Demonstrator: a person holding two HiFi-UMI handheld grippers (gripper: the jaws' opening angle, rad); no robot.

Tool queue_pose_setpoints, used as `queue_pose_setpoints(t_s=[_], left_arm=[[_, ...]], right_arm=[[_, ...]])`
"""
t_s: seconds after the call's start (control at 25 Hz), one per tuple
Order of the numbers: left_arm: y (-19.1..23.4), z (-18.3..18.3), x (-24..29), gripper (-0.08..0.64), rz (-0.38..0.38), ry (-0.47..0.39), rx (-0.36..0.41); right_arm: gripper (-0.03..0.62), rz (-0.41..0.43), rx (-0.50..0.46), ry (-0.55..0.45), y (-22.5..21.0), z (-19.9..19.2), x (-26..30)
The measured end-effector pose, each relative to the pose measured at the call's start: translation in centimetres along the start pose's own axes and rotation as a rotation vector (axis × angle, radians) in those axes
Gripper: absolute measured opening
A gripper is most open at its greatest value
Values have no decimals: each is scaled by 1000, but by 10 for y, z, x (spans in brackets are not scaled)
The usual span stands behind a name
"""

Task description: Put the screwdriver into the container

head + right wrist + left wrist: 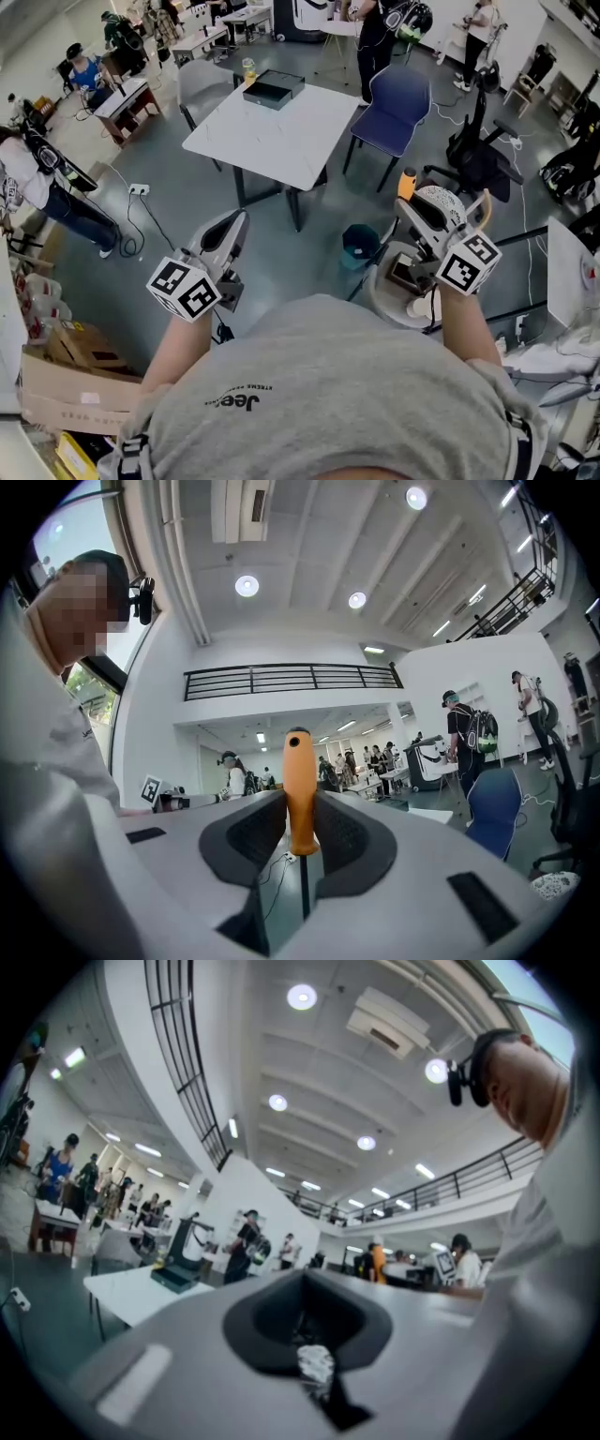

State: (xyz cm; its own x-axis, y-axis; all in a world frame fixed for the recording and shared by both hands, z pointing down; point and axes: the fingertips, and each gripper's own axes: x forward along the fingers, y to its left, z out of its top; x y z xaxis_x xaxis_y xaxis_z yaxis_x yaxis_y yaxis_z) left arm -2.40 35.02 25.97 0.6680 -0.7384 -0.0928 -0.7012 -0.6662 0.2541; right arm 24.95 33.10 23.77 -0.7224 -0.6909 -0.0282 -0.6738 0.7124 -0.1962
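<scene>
Overhead, the left hand-held gripper (234, 225) and right hand-held gripper (409, 201) face a bench (281, 150) well ahead, which carries a black container (274, 88). Left gripper view: jaws together, empty. Right gripper view: jaws clamp the screwdriver (299, 789) by its orange handle, shaft hanging below. It looks light, rigid and smooth, so it may swivel.

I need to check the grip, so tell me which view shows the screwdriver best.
The right gripper view: the screwdriver stands upright, orange handle clamped in the right gripper, shaft pointing down. The head view shows only the handle's orange end beside that gripper. The left gripper view shows none of it.
</scene>
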Motion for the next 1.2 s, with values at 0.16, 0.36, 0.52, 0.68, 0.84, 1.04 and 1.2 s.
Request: queue_pose_setpoints(t_s=[0.16, 0.36, 0.52, 0.68, 0.84, 1.04, 1.2], left_arm=[[-20, -4, 12, -2, 2, 5, 4], [-40, -13, 30, -2, 0, 4, -20], [-50, -21, 44, -2, -10, 17, -22], [-52, -25, 55, -2, -20, 27, -17], [-42, -26, 63, -2, -24, 28, -24], [-3, -31, 74, -2, -35, 30, -53], [50, -30, 88, -2, -43, 38, -66]], right_arm=[[89, 16, 0, -5, -12, 3, -19], [89, 24, -4, -3, -30, 3, -43], [89, 23, -1, -12, -43, 1, -57], [89, 18, 9, -10, -53, -4, -60], [89, 14, 11, -4, -60, -5, -51], [89, 0, 11, 22, -69, -12, -17], [89, -18, 11, 25, -82, -19, 26]])
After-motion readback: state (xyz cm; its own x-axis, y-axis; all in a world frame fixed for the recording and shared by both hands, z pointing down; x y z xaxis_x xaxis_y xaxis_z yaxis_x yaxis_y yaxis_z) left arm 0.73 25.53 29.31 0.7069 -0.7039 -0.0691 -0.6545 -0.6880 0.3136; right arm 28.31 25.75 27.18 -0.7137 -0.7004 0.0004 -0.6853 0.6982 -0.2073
